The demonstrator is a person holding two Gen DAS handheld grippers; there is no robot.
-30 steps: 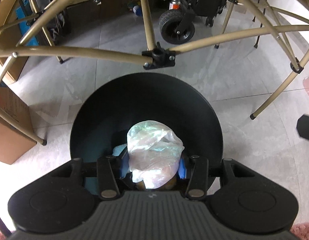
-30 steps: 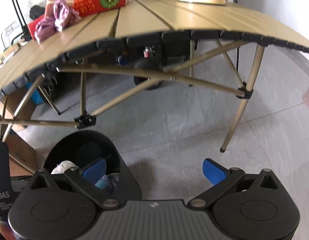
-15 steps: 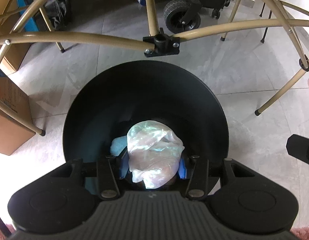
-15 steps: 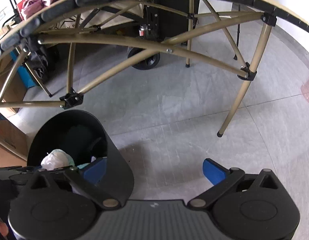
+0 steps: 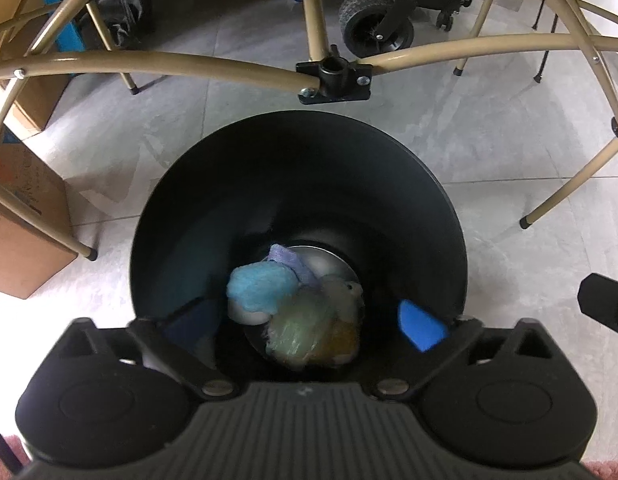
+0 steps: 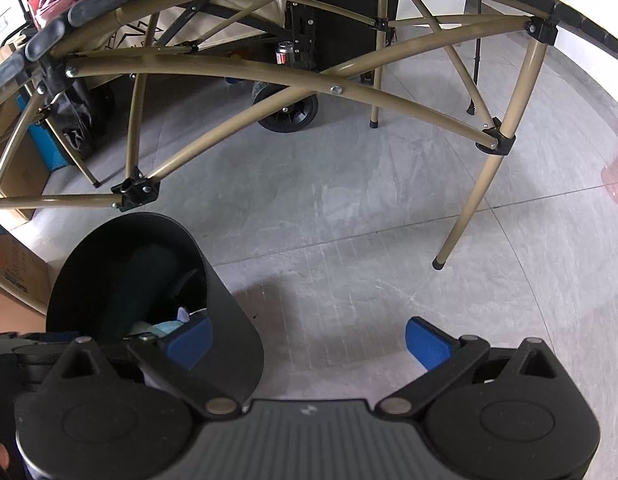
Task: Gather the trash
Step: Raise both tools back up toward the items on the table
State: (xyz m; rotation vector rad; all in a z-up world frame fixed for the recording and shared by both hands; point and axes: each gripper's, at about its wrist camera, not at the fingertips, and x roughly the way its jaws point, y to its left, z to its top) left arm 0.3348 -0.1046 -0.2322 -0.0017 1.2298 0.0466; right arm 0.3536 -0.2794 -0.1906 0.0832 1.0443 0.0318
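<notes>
I hold my left gripper (image 5: 305, 326) over the round black plastic bin (image 5: 297, 152), jaws spread wide, gripping nothing | crumpled clear plastic bag (image 5: 309, 328) lies at bin bottom, touching blue wad (image 5: 261, 290) | right gripper (image 6: 309, 340) jaws wide apart, unladen, above grey tiled floor (image 6: 369, 216) beside bin

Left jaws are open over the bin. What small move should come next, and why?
Probably lift the left gripper up out of the black bin: its jaws stand open and empty, and the crumpled plastic bag lies among the trash at the bottom.
</notes>
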